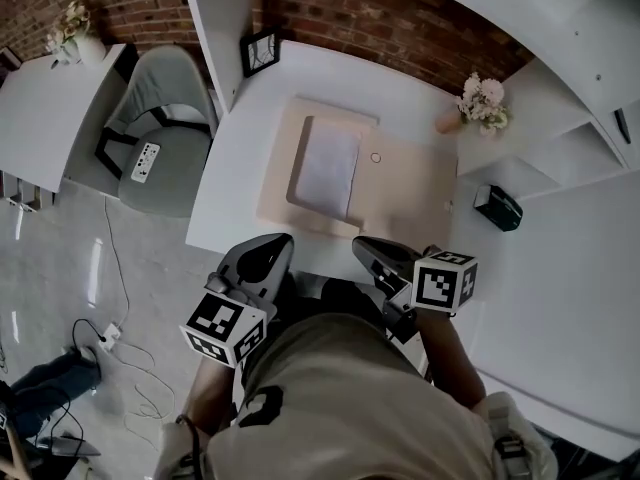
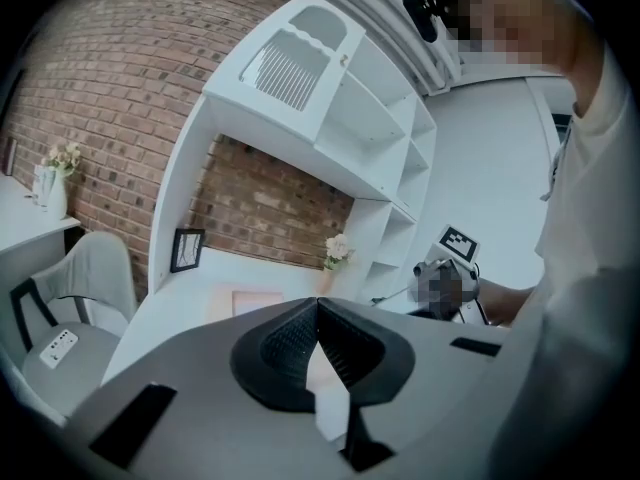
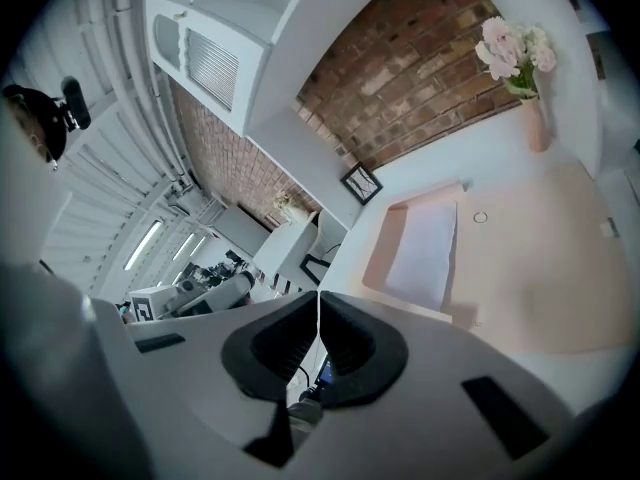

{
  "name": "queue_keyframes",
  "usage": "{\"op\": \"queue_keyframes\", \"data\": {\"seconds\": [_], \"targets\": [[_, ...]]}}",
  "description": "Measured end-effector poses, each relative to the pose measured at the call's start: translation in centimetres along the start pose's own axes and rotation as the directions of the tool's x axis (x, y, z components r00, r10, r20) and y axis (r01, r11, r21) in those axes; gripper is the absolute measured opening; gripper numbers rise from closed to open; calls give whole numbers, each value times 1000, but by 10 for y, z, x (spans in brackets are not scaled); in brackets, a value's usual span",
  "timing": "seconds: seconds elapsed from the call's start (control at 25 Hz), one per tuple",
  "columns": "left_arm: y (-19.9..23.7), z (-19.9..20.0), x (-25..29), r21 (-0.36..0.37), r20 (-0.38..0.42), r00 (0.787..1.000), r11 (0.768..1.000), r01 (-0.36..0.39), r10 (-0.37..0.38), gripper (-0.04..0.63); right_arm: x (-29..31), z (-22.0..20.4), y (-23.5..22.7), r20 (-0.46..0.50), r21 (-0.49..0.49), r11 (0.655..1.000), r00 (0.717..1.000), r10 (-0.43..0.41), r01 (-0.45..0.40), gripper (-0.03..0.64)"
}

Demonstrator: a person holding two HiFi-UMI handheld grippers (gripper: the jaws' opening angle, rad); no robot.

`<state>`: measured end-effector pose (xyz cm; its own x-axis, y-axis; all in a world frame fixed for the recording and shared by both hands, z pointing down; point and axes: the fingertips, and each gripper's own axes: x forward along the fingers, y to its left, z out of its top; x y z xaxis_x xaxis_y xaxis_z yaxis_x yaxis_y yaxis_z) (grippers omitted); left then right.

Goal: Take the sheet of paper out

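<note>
The worktop (image 1: 410, 118) stands against the wall (image 1: 380, 18), and a folder (image 1: 400, 198) lies flat across its middle. The sheet of paper (image 1: 326, 165) lies in the folder's left half. A small ring (image 1: 375, 157) sits just right of it, on the other half. A picture frame (image 1: 260, 52) stands at the back left corner, and a vase of flowers (image 1: 483, 103) at the back right. A chair (image 1: 170, 78) stands left of the worktop, with a flat device (image 1: 146, 161) on its seat. The left hand-held gripper (image 1: 270, 253) and the right hand-held gripper (image 1: 368, 250) hang side by side over the near edge, before the folder.
</note>
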<state>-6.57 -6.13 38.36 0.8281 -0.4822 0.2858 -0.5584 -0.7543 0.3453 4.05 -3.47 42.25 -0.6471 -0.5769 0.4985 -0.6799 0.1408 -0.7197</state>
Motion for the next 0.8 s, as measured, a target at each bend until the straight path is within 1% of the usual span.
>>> {"op": "queue_keyframes", "data": {"seconds": [0.12, 0.24, 0.32, 0.4, 0.44, 0.56, 0.72, 0.8], "targets": [[4, 7, 4, -11, 6, 999, 999, -45, 45, 15, 7, 8, -14, -36, 25, 999, 999, 22, -21, 29], [8, 7, 10, -17, -14, 996, 996, -88, 88, 15, 16, 12, -24, -68, 88, 994, 995, 66, -60, 29], [8, 8, 17, -24, -27, 995, 995, -100, 99, 15, 20, 14, -29, -78, 145, 985, 991, 107, -94, 29], [8, 10, 26, -25, -42, 994, 995, -98, 97, 15, 23, 17, -37, -78, 190, 976, 990, 122, -105, 29], [8, 10, 30, -23, -52, 994, 995, -95, 93, 15, 24, 18, -43, -81, 192, 977, 991, 109, -92, 29], [8, 12, 44, -11, -79, 994, 997, -79, 78, 15, 25, 18, -64, -103, 138, 990, 994, 38, -24, 29], [8, 14, 63, -6, -95, 994, 998, -59, 58, 15, 23, 21, -88, -112, 137, 990, 994, 4, 12, 29], [9, 15, 69, -5, -99, 994, 999, -50, 49, 15, 24, 20, -93, -138, 74, 997, 990, -26, 36, 29]]}}
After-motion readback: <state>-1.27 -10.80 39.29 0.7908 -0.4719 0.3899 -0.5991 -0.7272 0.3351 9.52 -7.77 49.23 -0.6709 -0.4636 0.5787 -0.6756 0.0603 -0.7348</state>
